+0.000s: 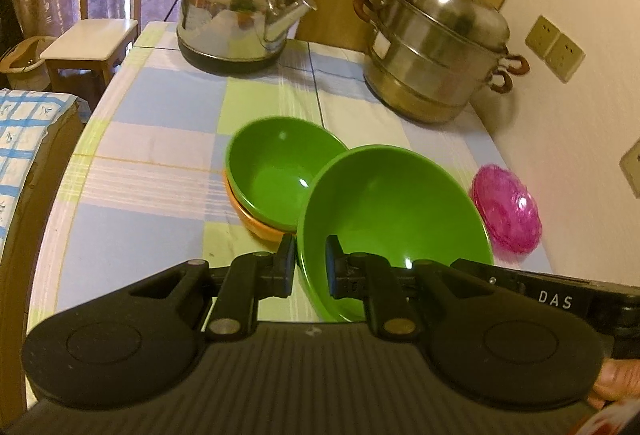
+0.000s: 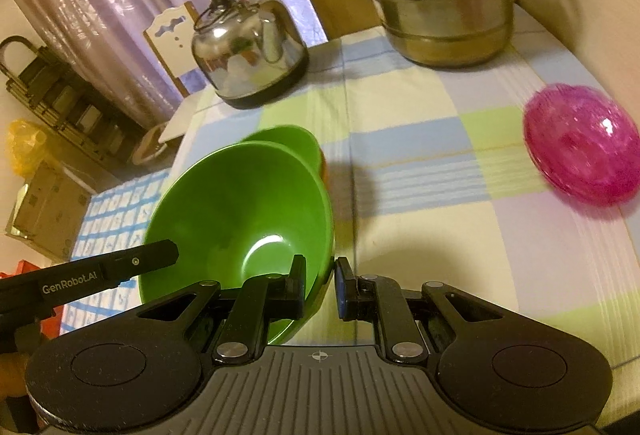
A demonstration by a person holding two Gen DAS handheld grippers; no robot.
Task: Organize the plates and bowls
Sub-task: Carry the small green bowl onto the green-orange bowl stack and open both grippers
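Clamping opposite rims, both jaws carry the large green bowl [image 1: 394,211] lower right of the stacked bowls [image 1: 276,171], left gripper [image 1: 310,263] nearer.

Bowls on the checked tablecloth [image 1: 160,139]: four.
- Green, two: large green bowl [image 1: 396,211], smaller green bowl [image 1: 276,167].
- Orange, one: orange bowl [image 1: 256,219], under the smaller green.
- Pink translucent, one: pink bowl [image 1: 508,211].

Steel kettle [image 1: 240,15]: one. Tiered steamer pot [image 1: 436,51]: one. Chair [image 1: 100,15]: one. Wall sockets [image 1: 554,47]: two plates seen.
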